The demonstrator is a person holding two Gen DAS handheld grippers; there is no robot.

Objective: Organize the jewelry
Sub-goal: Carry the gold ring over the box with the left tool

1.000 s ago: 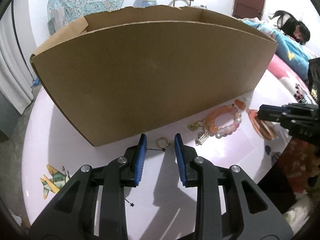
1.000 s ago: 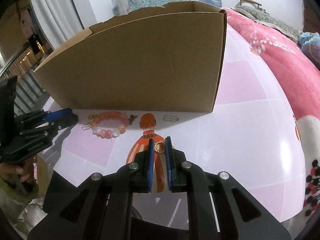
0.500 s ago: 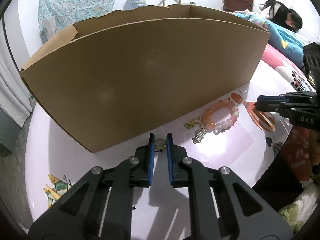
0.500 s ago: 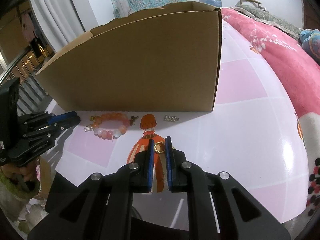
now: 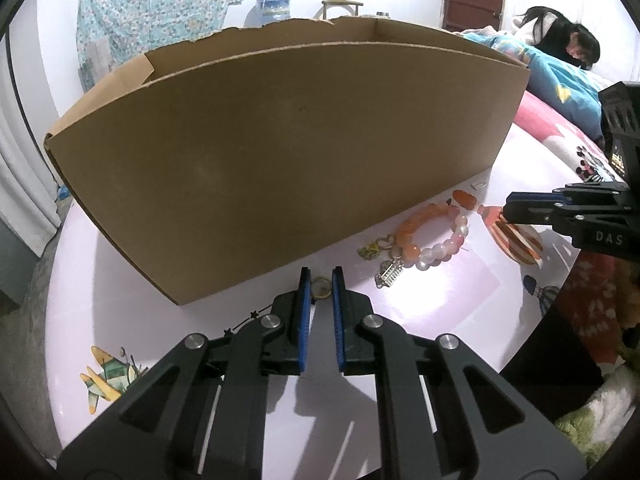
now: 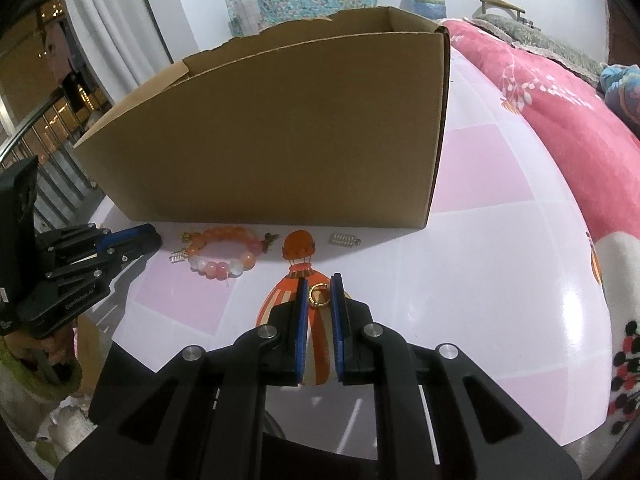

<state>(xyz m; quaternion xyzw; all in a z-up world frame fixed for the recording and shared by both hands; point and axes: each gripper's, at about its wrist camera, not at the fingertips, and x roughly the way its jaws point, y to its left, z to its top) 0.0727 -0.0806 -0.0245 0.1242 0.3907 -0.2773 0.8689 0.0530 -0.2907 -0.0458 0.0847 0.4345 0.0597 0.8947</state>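
Observation:
My left gripper (image 5: 320,286) is shut on a small gold ring (image 5: 320,287), held just above the pink table in front of the cardboard box (image 5: 280,152). My right gripper (image 6: 319,294) is shut on another gold ring (image 6: 318,294) above the table's balloon print. An orange and white bead bracelet (image 5: 430,236) with small charms (image 5: 388,273) lies on the table between the two grippers; it also shows in the right wrist view (image 6: 222,250). A small silver clasp (image 6: 342,240) lies by the box's near wall.
The tall open cardboard box (image 6: 280,132) fills the table's far side. The table edge (image 5: 532,340) drops off at the right. A person lies on a bed (image 5: 560,60) behind. A pink quilt (image 6: 560,100) lies to the right.
My left gripper has closed on the gold ring and lifted it slightly off the table. My right gripper holds its ring as before, nearly still.

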